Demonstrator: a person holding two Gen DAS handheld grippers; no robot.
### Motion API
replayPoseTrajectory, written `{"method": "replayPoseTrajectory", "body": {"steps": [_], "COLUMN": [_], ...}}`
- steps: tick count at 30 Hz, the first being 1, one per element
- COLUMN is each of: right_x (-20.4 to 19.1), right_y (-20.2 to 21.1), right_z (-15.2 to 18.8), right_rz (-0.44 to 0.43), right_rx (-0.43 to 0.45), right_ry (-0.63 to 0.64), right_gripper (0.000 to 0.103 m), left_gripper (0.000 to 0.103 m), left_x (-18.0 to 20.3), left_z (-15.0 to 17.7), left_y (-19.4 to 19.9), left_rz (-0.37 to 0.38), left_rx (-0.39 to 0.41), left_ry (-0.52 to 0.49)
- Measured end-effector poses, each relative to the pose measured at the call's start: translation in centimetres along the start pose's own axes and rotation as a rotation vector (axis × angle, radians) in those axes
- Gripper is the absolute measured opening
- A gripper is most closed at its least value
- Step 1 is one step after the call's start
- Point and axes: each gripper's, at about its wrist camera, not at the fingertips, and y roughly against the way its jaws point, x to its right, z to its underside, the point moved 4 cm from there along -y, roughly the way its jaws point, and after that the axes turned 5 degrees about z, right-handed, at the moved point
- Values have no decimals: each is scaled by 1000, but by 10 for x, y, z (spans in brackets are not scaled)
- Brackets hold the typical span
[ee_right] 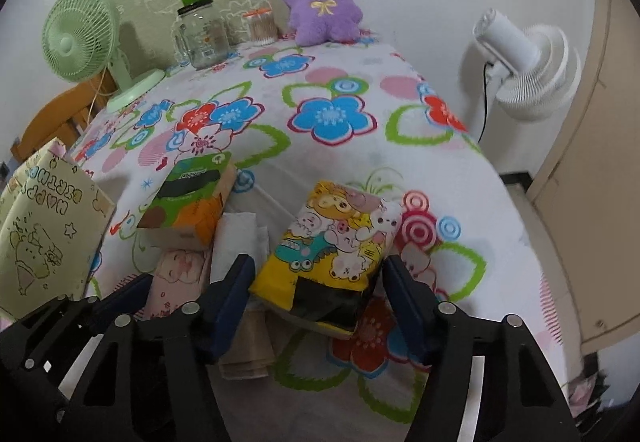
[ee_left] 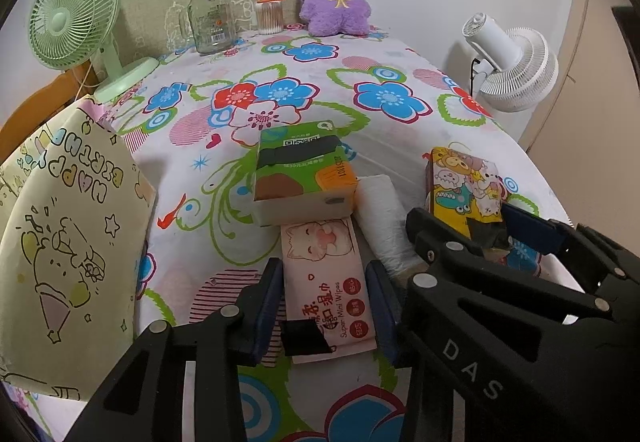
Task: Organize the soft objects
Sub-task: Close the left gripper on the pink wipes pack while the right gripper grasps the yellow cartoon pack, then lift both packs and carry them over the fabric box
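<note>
**Both claws set astride soft packs on the flowered cloth**

Left wrist view: black, blue-padded fingers of the left gripper (ee_left: 326, 306) sit either side of a flat pink wet-wipes pack with a cat drawing (ee_left: 326, 282), the pads right at its long edges; whether they press it I cannot tell. At 12 o'clock from the pack, a green and orange tissue pack (ee_left: 304, 174) lies across its far end. A white rolled plastic bag (ee_left: 380, 218) lies at 2 o'clock, touching the pink pack's right edge. A cream birthday gift bag (ee_left: 60, 226) stands at 9 o'clock.

Right wrist view: closest in, the right gripper (ee_right: 318, 298) straddles a yellow cartoon-printed tissue pack (ee_right: 336, 242), with gaps showing at both pads, so the claw is open. A purple plush toy (ee_right: 320, 2) sits far off at 12 o'clock, against the wall, on the floral tablecloth (ee_right: 360, 162).
</note>
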Motion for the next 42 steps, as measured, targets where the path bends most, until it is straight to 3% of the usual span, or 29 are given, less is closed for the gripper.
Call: {"method": "replayPoseTrajectory", "body": {"steps": [18, 42], "right_x": [-5, -4], "right_y": [14, 60], "right_z": [8, 9], "right_rz": [17, 29], "right_rx": [-3, 92], "right_ry": [50, 44], "right_gripper": [59, 58], "left_gripper": [41, 41], "left_x": [8, 17], "left_z": [8, 8], "left_y": [10, 48], "left_rz": [2, -8], "left_rx": [0, 84], "left_ry": [-45, -62]}}
